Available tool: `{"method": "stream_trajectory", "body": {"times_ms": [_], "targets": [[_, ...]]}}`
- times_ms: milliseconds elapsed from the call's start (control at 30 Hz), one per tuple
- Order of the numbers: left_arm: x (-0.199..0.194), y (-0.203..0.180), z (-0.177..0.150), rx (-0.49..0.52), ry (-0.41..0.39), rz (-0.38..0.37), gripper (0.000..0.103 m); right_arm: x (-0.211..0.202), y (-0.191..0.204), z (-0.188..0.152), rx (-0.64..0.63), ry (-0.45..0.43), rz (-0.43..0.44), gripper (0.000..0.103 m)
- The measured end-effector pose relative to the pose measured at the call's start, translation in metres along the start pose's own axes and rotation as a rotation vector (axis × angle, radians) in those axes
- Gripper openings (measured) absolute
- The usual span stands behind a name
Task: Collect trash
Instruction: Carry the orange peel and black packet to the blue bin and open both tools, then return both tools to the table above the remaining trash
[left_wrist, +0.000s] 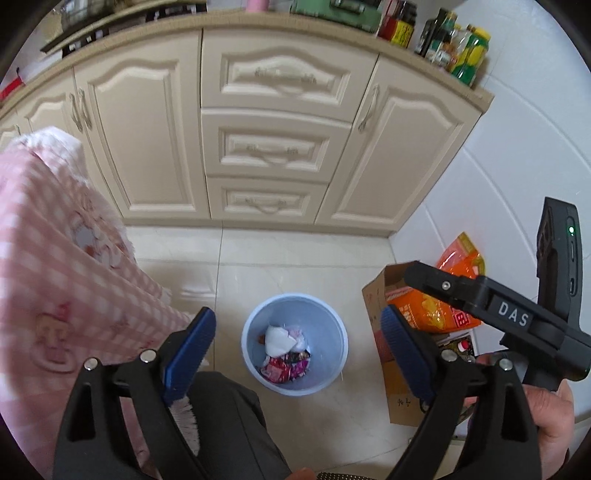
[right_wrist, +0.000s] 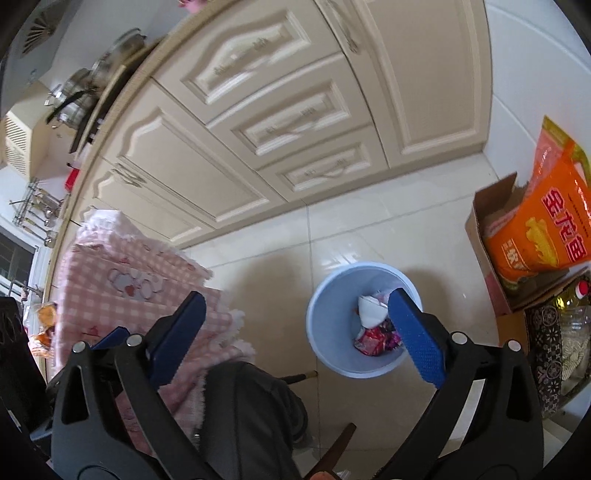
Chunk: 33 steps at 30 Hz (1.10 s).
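Both the left gripper (left_wrist: 299, 334) and right gripper (right_wrist: 295, 325) are hanging with jaws spread, empty — the trash (left_wrist: 284, 354) is lying inside the blue bin (left_wrist: 255, 354) on the floor; the person is best turning toward remaining litter.

Bare floor (left_wrist: 288, 258) lay open between the bin (left_wrist: 255, 354) and the far cabinets (left_wrist: 273, 147). The tablecloth (left_wrist: 55, 258) crowded the left side, near the bin; a box (left_wrist: 373, 295) with an orange bag (right_wrist: 543, 236) blocked the right. The bin's mouth stood unobstructed from above.
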<state>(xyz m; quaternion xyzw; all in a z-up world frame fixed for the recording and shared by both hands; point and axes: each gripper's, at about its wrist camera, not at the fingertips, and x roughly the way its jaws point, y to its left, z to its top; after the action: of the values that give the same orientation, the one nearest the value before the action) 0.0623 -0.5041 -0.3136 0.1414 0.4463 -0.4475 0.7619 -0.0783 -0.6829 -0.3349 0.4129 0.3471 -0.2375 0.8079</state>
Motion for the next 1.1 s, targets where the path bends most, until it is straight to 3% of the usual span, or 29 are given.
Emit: {"method": "stream_trajectory", "body": {"times_ms": [267,567,1100], "targets": [[-0.08,0.014,0.003,0.008,-0.135,0.018,0.089,-0.043,0.069,0.006,-0.107,-0.084,0.065,0.097],[-0.178,0.067,-0.006,-0.048,-0.291,0.066,0.09,-0.076,0.174,-0.01,-0.266,-0.133,0.183,0.097],[-0.319,0.191,-0.056,-0.201,-0.51,0.315,0.097,-0.089,0.342,-0.074,-0.537,-0.128,0.361,0.097]]}}
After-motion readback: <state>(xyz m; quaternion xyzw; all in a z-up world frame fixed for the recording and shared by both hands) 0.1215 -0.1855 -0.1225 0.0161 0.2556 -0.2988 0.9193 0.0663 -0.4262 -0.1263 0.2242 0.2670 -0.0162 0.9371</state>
